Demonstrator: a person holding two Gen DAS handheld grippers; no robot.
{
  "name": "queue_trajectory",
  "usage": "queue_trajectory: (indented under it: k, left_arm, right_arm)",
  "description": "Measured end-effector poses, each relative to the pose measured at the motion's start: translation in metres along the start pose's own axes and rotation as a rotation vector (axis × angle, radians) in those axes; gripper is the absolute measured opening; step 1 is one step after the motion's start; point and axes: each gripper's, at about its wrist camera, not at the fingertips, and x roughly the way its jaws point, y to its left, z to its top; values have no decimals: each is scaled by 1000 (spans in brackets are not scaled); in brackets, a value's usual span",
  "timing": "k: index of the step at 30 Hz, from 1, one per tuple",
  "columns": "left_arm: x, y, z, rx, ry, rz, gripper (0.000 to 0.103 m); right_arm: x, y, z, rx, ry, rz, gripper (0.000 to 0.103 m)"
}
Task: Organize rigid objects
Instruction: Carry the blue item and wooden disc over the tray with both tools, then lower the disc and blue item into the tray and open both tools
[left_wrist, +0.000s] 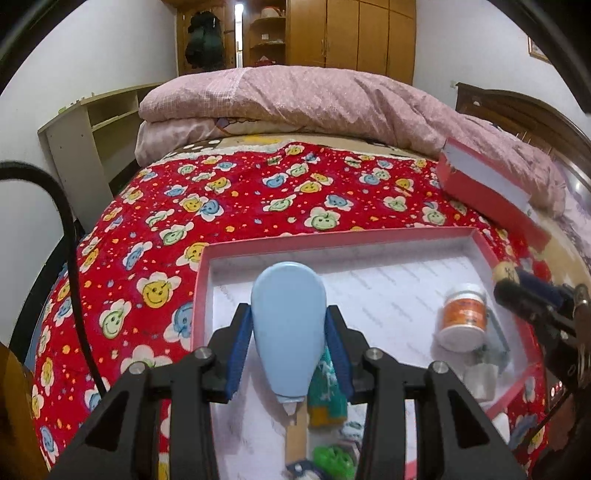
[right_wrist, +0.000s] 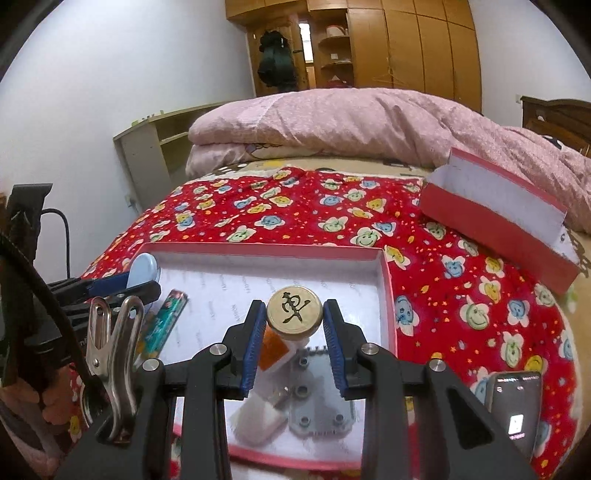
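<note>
Pale blue plastic filled the left gripper (left_wrist: 289, 325): a teardrop-shaped dispenser with a white tip (left_wrist: 288, 325), clamped between the blue-padded fingers (left_wrist: 240, 339) and held over the shallow pink-rimmed cardboard tray (left_wrist: 332, 240) that lay on a red bedspread printed with smiling flowers (left_wrist: 184, 206). In the right wrist view, the right gripper (right_wrist: 294, 325) gripped a round brass-coloured cap bearing a black character (right_wrist: 294, 309), also above the tray (right_wrist: 386, 288). Already in the white-lined tray lay a small orange-labelled jar with a white lid (left_wrist: 461, 317), on its side near the right wall, a flat grey plate with round studs (right_wrist: 319, 402), a white block (right_wrist: 258, 421) just beside that plate, and a long green patterned packet (right_wrist: 164, 325) toward the tray's left side. A pink box lid with a white inner face (right_wrist: 495, 221) rested tilted on the bedspread, well apart from the tray, against a folded pink quilt (right_wrist: 332, 125). A dark phone with a lit screen (right_wrist: 517, 402) lay on the bedspread to the tray's right. A metal spring clip (right_wrist: 110, 350) hung on the right gripper's left side.
</note>
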Motion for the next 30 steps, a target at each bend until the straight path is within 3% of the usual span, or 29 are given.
queue_trajectory:
  k: [8,13,14,18,21,30]
  left_arm:
    - [29,13,7,-36,5,22,42]
    - [34,4,6,41,-6,54,45]
    - [35,1,6,56,-6,67,45]
    - [37,1,7,58,-10,62,48]
    - [40,0,9,66,-14,70,49]
    - [49,0,17,71,-13,75,52]
  right_arm:
    - [28,-6,8,14,21,-17,33]
    - [41,-7,11,29,16,-20,33]
    - [44,-8,12,36,14,-11,34]
    - [53,-9,13,43,11,-20,53]
    - [67,-12,14,61,51,-1,53]
    - [75,-12,21,57,42,-1,53]
